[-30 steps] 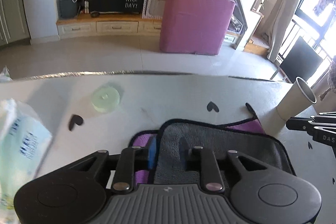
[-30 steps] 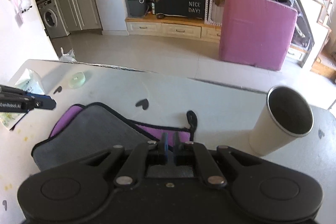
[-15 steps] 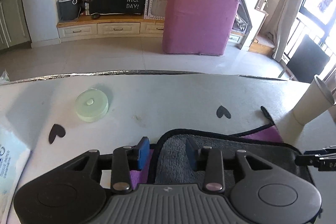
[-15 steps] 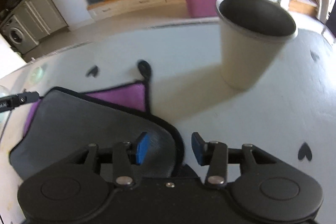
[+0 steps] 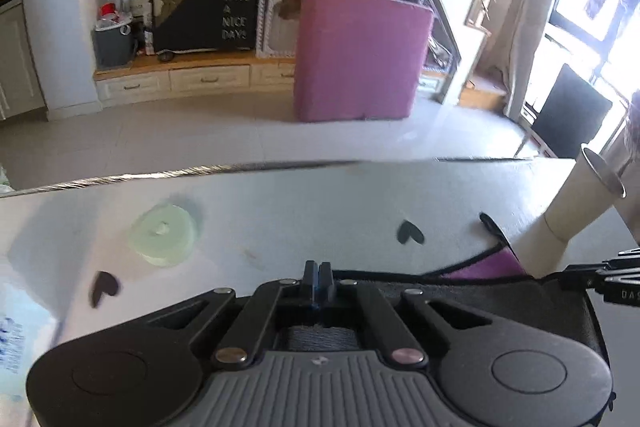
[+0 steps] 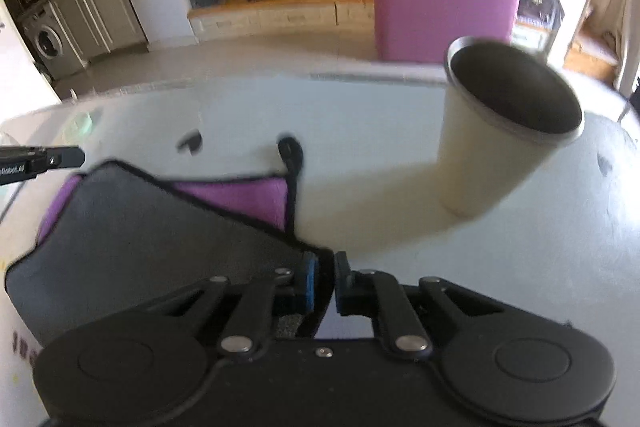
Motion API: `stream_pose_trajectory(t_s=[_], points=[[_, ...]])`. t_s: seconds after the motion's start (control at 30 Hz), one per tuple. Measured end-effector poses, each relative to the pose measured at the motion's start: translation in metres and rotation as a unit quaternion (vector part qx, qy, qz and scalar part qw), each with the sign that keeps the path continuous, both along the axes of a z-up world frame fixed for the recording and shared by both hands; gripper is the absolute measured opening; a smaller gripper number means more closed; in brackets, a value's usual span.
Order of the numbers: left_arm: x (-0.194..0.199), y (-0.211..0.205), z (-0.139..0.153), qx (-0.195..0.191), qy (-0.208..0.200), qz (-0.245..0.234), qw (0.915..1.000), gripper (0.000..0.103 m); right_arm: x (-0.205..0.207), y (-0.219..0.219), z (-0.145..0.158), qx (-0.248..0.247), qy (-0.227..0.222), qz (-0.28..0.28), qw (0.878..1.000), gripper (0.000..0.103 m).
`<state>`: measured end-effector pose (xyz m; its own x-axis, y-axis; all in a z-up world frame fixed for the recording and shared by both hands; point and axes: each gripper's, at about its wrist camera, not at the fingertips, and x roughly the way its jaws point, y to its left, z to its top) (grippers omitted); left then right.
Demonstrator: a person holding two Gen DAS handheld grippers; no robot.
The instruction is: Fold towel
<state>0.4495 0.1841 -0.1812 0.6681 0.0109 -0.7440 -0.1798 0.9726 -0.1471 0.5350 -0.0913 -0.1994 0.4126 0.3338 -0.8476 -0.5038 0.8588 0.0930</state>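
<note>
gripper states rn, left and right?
Left gripper: shut on the towel edge.
Right gripper: nearly closed around the towel's edge, a narrow gap remaining; firm grip cannot be told.
</note>
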Motion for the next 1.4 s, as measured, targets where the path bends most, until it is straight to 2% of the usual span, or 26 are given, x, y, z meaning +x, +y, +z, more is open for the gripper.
stream_pose_trajectory(t_s=[0.23,0.33,0.4,0.43,0.47,0.53,0.7,0.87,1.13,1.2,1.23,1.27,1.4], points=[[-0.011,0.018,-0.001,-0.009,0.020,0.023,0.9995,0.000,0.003,0.013,0.027,0.030,-0.043,0.007,0.999,0.007],[-0.017,0.020,-0.003,-0.014,0.025,0.026,0.9992,0.001,0.001,0.019,0.043,0.060,-0.073,0.015,0.995,0.007],[-0.021,0.022,-0.002,-0.015,0.029,0.027,0.9991,0.001,0.002,0.025,0.047,0.057,-0.080,0.017,0.995,0.007],[-0.023,0.021,-0.003,-0.017,0.032,0.028,0.9990,0.006,0.002,0.028,0.046,0.046,-0.077,0.019,0.996,0.007],[-0.025,0.021,-0.003,-0.021,0.036,0.030,0.9987,0.017,0.003,0.031,0.044,0.034,-0.074,0.022,0.996,0.007],[-0.027,0.021,-0.004,-0.027,0.037,0.028,0.9985,0.032,0.000,0.034,0.040,0.018,-0.069,0.025,0.997,0.007],[-0.019,0.015,-0.013,-0.030,0.041,0.013,0.9986,0.035,-0.003,0.024,0.029,0.002,-0.048,0.020,0.999,0.007],[0.006,0.011,-0.023,-0.024,0.037,0.012,0.9990,0.050,-0.006,0.009,0.014,0.004,-0.033,0.013,0.999,0.007],[0.036,-0.012,-0.034,0.023,0.055,-0.038,0.9975,0.050,-0.002,-0.011,0.003,0.018,-0.016,0.010,1.000,0.007],[0.037,-0.012,-0.033,0.020,0.060,-0.040,0.9972,0.042,-0.002,-0.011,0.003,0.021,-0.015,0.011,1.000,0.007],[0.037,-0.011,-0.032,0.012,0.061,-0.044,0.9971,0.027,-0.002,-0.010,0.003,0.023,-0.015,0.012,1.000,0.007],[0.037,-0.009,-0.031,0.006,0.062,-0.046,0.9970,0.020,-0.003,-0.010,0.004,0.024,-0.015,0.012,1.000,0.007],[0.025,-0.014,-0.023,0.017,0.041,-0.058,0.9973,0.017,-0.004,-0.008,0.004,0.027,-0.017,0.011,0.999,0.007]])
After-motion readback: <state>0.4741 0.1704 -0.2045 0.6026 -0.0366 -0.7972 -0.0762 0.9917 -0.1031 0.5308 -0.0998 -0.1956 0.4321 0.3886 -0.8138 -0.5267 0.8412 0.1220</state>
